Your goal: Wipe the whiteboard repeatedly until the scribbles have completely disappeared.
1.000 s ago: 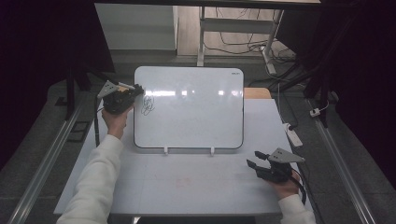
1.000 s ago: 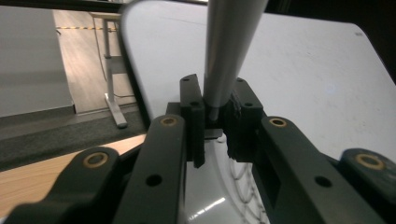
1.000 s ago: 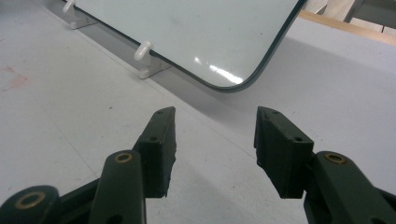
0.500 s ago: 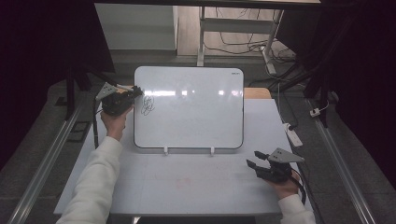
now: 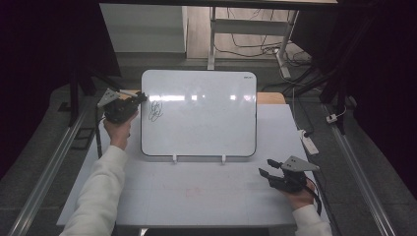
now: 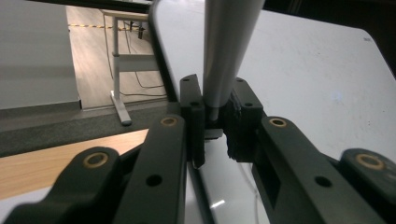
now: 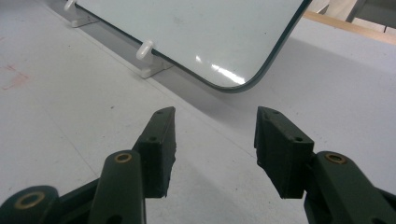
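A white whiteboard (image 5: 206,113) stands tilted on two small white feet (image 5: 174,158) in the middle of the table. A black scribble (image 5: 155,111) marks its upper left part. My left gripper (image 5: 139,98) is at the board's left edge, close to the scribble, and is shut on a grey marker (image 6: 225,56) that rises between the jaws. In the left gripper view the board's surface (image 6: 308,70) lies just beyond it. My right gripper (image 5: 265,170) rests low on the table near the front right, open and holding nothing. In the right gripper view (image 7: 215,135) the board's lower corner (image 7: 219,42) is ahead.
The white table top (image 5: 196,191) spreads in front of the board. A white power strip (image 5: 309,142) with a cable lies at the right edge. A wooden surface (image 5: 271,97) shows behind the board, with desk legs and floor cables beyond. Metal rails run along both sides.
My left gripper with the marker has shifted slightly to the left, towards the board's edge. The right gripper has not moved.
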